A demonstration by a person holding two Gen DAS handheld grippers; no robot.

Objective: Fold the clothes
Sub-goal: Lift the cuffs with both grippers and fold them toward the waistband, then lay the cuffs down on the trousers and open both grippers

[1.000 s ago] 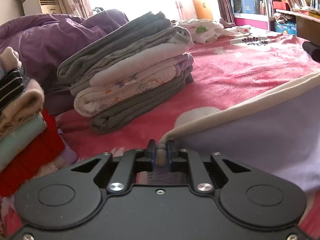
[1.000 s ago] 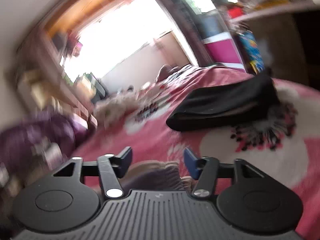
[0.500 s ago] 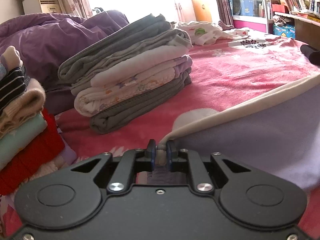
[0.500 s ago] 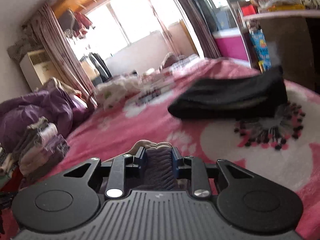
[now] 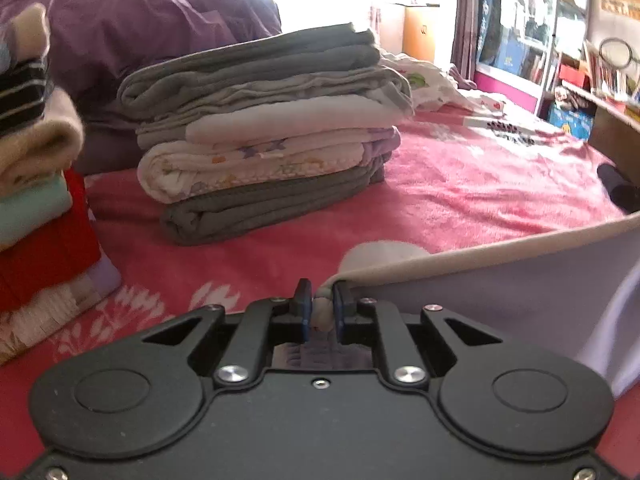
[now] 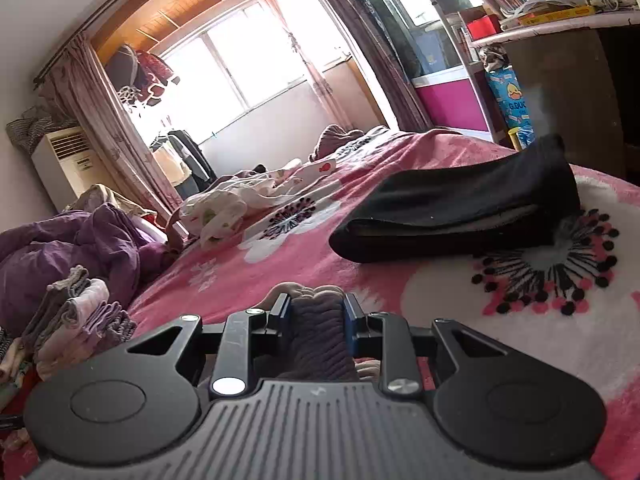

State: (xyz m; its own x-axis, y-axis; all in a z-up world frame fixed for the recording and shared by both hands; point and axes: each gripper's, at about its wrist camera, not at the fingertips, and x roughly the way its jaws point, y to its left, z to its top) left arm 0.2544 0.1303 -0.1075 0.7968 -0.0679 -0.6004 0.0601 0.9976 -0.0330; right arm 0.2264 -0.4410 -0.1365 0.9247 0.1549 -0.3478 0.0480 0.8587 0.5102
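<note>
Evidently mid-fold: left gripper [image 5: 319, 307] clenched on the cream-trimmed edge of the pale lilac knit garment [image 5: 520, 296], held taut just above the pink floral fleece blanket [image 5: 460, 192]; right gripper [image 6: 316, 316] pinching its bunched purple ribbed hem. Next, probably carrying both corners across together, level. Legible only: "G.DUCK", partly, on the blue duck-print box [image 6: 510, 100].

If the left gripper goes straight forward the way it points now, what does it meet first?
Probably the stack of folded clothes, after some bare pink blanket. The left gripper is shut on the lilac garment. Depth is uncertain.
</note>
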